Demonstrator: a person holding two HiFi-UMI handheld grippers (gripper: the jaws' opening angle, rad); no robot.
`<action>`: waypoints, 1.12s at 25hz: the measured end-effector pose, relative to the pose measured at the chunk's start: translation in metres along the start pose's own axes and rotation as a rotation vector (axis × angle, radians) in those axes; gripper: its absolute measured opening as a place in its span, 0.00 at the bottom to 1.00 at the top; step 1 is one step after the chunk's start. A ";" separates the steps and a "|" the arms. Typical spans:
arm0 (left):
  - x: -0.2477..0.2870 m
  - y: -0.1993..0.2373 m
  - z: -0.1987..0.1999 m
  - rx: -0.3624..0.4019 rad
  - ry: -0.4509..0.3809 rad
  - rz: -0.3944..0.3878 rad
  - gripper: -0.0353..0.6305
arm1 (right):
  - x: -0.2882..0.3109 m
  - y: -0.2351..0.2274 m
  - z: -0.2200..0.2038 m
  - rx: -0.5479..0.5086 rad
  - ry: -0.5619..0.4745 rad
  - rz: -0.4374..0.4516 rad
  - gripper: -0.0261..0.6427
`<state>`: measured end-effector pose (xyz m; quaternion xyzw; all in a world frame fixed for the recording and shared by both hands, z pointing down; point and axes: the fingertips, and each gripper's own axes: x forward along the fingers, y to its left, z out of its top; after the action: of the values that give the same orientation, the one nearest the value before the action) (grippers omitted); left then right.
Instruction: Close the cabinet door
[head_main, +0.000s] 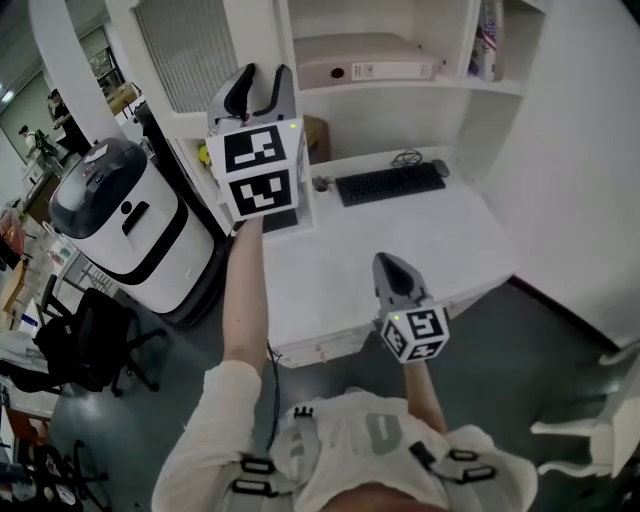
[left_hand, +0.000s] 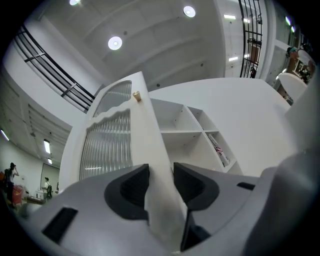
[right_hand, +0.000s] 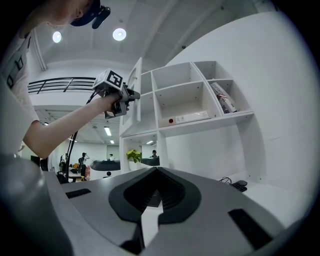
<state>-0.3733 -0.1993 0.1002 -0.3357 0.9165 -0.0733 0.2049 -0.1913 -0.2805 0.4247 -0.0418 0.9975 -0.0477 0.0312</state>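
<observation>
**Cabinet door.** The cabinet door (head_main: 188, 55) stands open, swung out from the left end of the upper shelves (head_main: 400, 85) above the desk (head_main: 400, 250). It has a white frame around a ribbed glass panel. In the left gripper view a small knob (left_hand: 136, 96) sits near its free edge.

**Left gripper.** The left gripper (head_main: 262, 85) is raised to the door at arm's length. In its own view the free edge of the door runs straight between the two jaws. The dark pads (left_hand: 131, 187) lie against both faces of the edge, so the fingers are clamped on the door. The right gripper view shows the same grip from the side, with the gripper on the door edge and the door seen nearly edge-on.

**Right gripper.** The right gripper (head_main: 386, 264) is held low over the front of the desk, well apart from the door. Its jaws are closed tip to tip, with nothing between them.

**Surroundings.**
- A keyboard (head_main: 388, 184) and a mouse (head_main: 440, 168) lie at the back of the desk.
- What appears to be a flat file box (head_main: 362, 60) lies on the shelf above, with books (head_main: 489, 40) leaning in the compartment to its right.
- A white rounded machine (head_main: 120, 225) and a black office chair (head_main: 85, 345) stand on the floor to the left.
</observation>
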 end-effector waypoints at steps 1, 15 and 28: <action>0.001 -0.001 0.000 0.001 0.001 -0.001 0.29 | -0.001 -0.001 0.000 0.000 0.002 -0.003 0.04; 0.027 -0.006 -0.010 -0.001 0.044 0.008 0.29 | -0.006 0.002 -0.004 -0.036 0.021 0.021 0.05; 0.056 -0.009 -0.023 -0.006 0.063 0.011 0.28 | -0.006 -0.006 -0.012 -0.052 0.037 0.026 0.04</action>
<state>-0.4166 -0.2426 0.1048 -0.3289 0.9246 -0.0798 0.1752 -0.1855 -0.2852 0.4375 -0.0286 0.9993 -0.0223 0.0123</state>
